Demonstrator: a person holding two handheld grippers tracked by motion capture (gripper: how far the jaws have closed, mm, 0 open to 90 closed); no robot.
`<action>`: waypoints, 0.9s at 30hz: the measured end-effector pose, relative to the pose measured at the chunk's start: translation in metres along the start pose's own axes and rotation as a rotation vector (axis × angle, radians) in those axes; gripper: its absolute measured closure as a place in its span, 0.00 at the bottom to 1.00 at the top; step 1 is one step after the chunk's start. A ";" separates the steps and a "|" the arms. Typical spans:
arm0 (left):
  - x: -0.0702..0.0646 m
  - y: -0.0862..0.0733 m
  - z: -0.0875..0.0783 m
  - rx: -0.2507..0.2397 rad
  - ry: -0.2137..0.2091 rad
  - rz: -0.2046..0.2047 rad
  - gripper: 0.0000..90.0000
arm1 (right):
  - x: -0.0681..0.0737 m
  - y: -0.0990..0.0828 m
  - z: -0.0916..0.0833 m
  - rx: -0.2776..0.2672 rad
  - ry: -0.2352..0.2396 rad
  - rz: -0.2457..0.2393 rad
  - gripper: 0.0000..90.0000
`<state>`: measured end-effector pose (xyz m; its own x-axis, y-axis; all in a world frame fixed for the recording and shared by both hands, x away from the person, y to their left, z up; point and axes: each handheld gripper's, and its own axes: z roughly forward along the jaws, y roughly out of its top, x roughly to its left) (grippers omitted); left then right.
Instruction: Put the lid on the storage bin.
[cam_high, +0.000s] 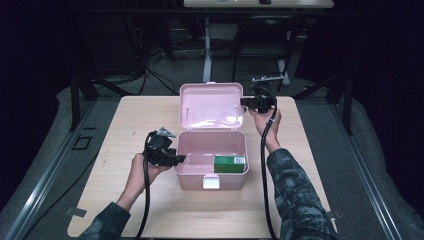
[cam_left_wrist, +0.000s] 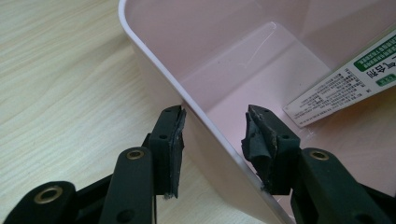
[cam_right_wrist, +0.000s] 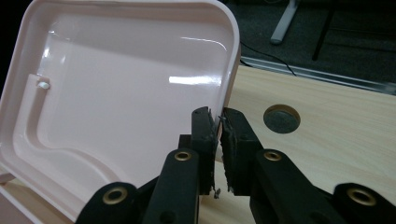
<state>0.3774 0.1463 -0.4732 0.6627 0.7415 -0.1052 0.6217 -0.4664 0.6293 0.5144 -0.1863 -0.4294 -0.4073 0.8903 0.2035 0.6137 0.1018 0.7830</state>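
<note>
A: Where does the left gripper (cam_left_wrist: 214, 140) sit?

B: Its jaws straddle the left wall of the pink box (cam_left_wrist: 196, 116), one outside over the table (cam_left_wrist: 60, 93), one inside the box. They stand partly apart, and I cannot tell whether the pads press on the wall.

A: And what lies beyond those fingers?

B: A green and white carton (cam_left_wrist: 348, 81), on the box floor just past the inner finger (cam_left_wrist: 261, 140). From the high view the carton (cam_high: 230, 164) rests in the front right corner of the box (cam_high: 211, 162).

A: The right gripper (cam_right_wrist: 219, 140)?

B: Pinched tight on the right edge of the open lid (cam_right_wrist: 126, 93). The lid's rim runs between the two pads, which are nearly together. The lid stands upright behind the box, hollow side facing the person.

A: Anything beside those fingers?

B: A round hole (cam_right_wrist: 281, 118) in the tabletop, just to their right in the right gripper view.

A: And from above?

B: The right gripper (cam_high: 257, 102) is at the lid's (cam_high: 211, 105) right edge; the left gripper (cam_high: 165, 152) is at the box's left wall.
</note>
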 end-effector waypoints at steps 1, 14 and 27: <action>0.000 0.000 0.000 0.000 0.001 0.000 0.63 | 0.001 0.000 -0.002 -0.007 0.004 0.000 0.93; -0.001 0.000 0.001 -0.001 0.014 0.004 0.63 | 0.004 -0.004 -0.016 -0.063 0.022 -0.060 0.94; -0.004 0.000 0.001 -0.004 0.031 0.000 0.63 | 0.010 -0.009 -0.033 -0.121 0.043 -0.102 0.94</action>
<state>0.3759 0.1428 -0.4737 0.6496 0.7559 -0.0816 0.6200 -0.4646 0.6323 0.4823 -0.1932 -0.4153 -0.4932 0.8582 0.1424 0.4827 0.1337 0.8655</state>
